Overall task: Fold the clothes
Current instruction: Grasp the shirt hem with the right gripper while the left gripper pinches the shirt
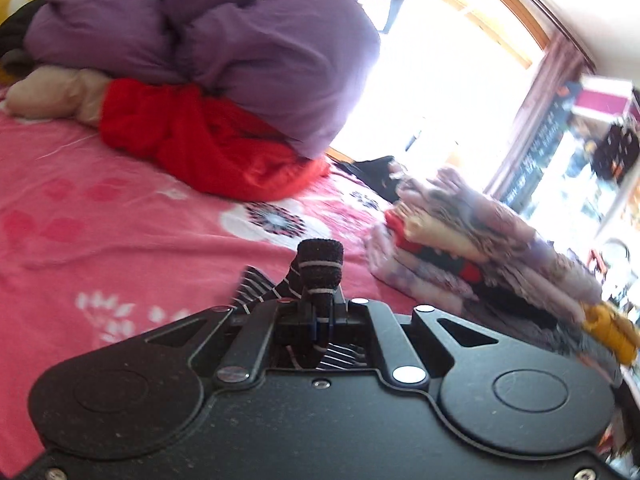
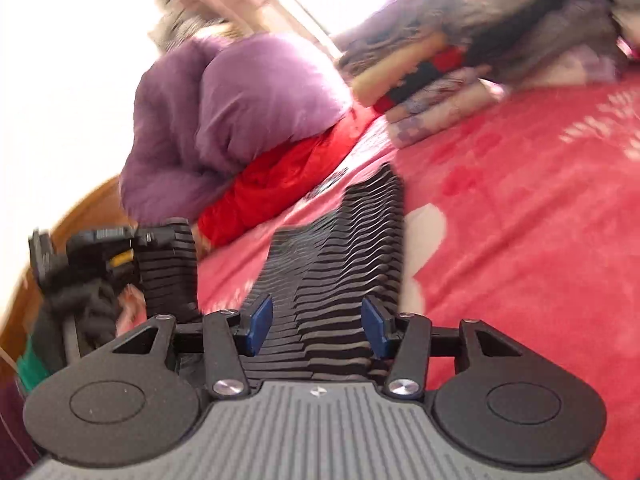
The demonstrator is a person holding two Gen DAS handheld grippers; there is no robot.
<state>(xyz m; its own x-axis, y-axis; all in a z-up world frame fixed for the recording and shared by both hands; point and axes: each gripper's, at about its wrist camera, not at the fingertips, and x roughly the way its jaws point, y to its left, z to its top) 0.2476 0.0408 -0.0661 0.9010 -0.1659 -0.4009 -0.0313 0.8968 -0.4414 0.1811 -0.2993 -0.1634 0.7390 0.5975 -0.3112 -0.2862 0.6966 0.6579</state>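
**Striped garment held over the pink bed**

Here the striped garment (image 1: pixel 316 276), dark with thin pale lines, is pinched in the left gripper (image 1: pixel 320 312); its jaws are pressed together on a bunched fold that stands up above them, and more of the cloth hangs down on the near side. In the right wrist view the same striped cloth (image 2: pixel 344 260) runs from the pink bed sheet (image 2: pixel 520 240) between the blue pads (image 2: pixel 262 324) of the right gripper (image 2: pixel 318 328). Its jaws stand apart, and I cannot tell if the pads press on the cloth.

Beyond the striped garment a red garment (image 1: pixel 208 148) lies on the sheet, with a purple padded coat (image 1: pixel 248 48) heaped on top of it. To the right of the striped garment, in the left wrist view, is a stack of folded clothes (image 1: pixel 480 248). Behind the stack a bright window (image 1: pixel 440 80) is seen.
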